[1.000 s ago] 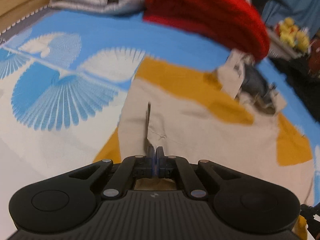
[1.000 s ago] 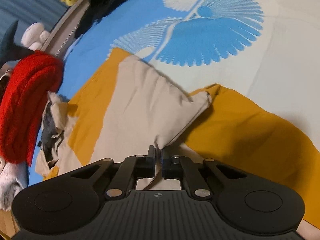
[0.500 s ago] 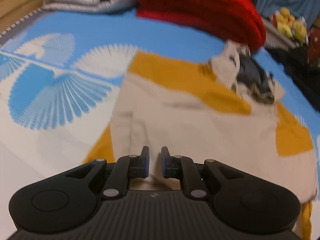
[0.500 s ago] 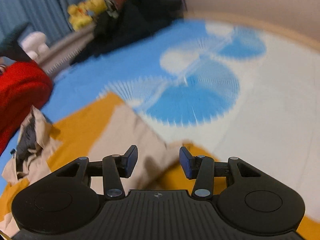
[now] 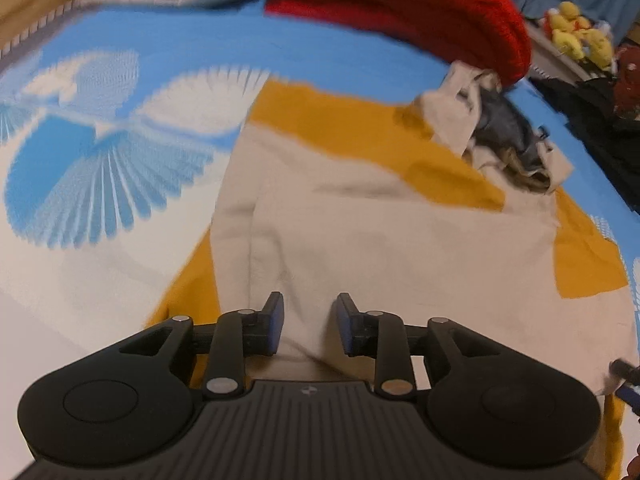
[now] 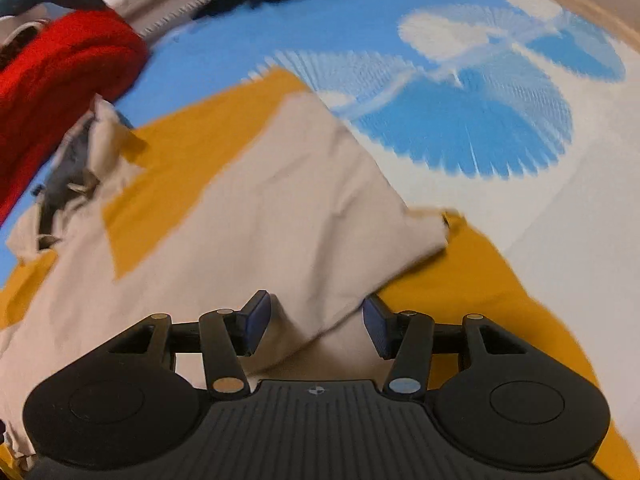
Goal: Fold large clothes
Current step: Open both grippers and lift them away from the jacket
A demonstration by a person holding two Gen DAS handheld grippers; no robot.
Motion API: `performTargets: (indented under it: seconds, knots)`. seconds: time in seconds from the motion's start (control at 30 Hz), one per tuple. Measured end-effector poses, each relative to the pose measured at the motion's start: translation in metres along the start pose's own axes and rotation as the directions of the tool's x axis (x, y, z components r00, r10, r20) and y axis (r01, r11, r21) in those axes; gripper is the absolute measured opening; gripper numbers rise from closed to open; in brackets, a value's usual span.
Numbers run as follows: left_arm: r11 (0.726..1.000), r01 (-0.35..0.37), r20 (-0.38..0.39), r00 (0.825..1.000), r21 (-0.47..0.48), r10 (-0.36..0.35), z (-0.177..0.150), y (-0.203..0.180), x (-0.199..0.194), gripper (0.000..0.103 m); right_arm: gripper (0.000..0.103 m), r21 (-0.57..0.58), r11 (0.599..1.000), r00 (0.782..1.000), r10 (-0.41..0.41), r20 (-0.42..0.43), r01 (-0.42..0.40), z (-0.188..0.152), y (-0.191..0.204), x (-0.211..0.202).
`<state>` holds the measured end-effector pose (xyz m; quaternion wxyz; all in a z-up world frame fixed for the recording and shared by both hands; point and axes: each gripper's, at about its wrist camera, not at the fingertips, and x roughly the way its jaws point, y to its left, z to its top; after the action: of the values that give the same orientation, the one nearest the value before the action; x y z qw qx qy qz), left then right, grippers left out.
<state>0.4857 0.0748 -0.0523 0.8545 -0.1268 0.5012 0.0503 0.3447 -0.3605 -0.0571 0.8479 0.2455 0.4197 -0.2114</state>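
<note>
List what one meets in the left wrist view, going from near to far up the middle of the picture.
Left gripper, jaws opening with nothing pinched → beige cloth → yellow cloth → blue sheet → red knit.

Warm, dim indoor light falls evenly, with soft shadows under the beige cloth (image 6: 280, 208). Around it, motion blur smears the bedspread (image 5: 120, 168) pattern. Fisheye bending curves the edges.
</note>
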Motion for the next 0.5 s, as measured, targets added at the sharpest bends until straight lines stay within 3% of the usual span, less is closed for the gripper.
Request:
performTargets:
  seconds: [0.1,0.27,0.5]
  knots:
    - [0.999,-0.038,-0.031,0.999,-0.037,0.036,-0.002,0.005,0.005,0.032,0.053,-0.02,1.0,0.998,0.015,0.056,-0.013,0.004,0.005,-0.012]
    - [0.998,-0.054,0.1,0.994,0.017,0.052,0.004,-0.014,-0.032,0.033,0.053,-0.053,0.999,0.991,-0.005,0.135,0.012,0.003,0.018,-0.033]
    - [0.996,-0.074,0.217,0.974,0.058,0.059,-0.008,-0.035,-0.066,0.033,0.054,-0.231,0.973,0.928,0.105,0.356,-0.022,-0.004,0.031,-0.098]
